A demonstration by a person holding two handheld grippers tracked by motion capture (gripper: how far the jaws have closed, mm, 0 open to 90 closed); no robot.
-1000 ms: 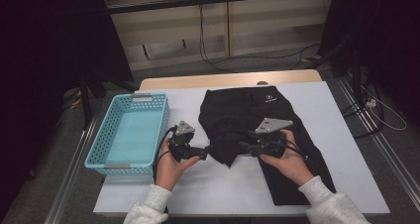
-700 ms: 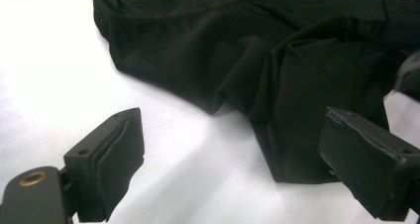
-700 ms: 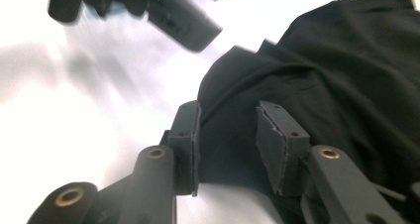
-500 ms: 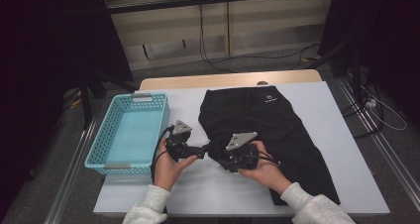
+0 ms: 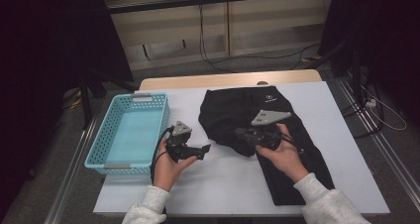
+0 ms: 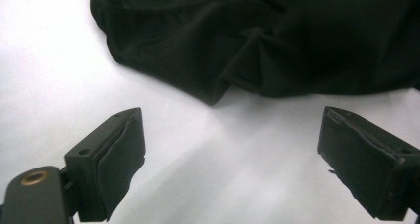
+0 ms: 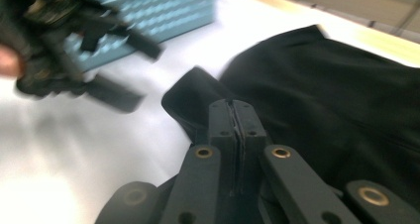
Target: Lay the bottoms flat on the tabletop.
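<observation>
A black garment lies spread on the white table, its white logo near the far edge. My right gripper sits at the garment's near left edge. Its jaws have just closed, and in the right gripper view they are pressed together with a fold of the black cloth rising to their tips. My left gripper hovers over bare table left of the garment, open, with nothing between its pads. The garment's hem lies just ahead of it.
A light blue mesh basket stands on the table's left side, close beside my left hand. The table's wooden far edge runs behind the garment. Cables trail on the floor beyond.
My right hand reached left to the garment's near left edge, then drew back right and slightly up with its jaws shut. The cloth's left edge has bunched. The left hand stayed put.
</observation>
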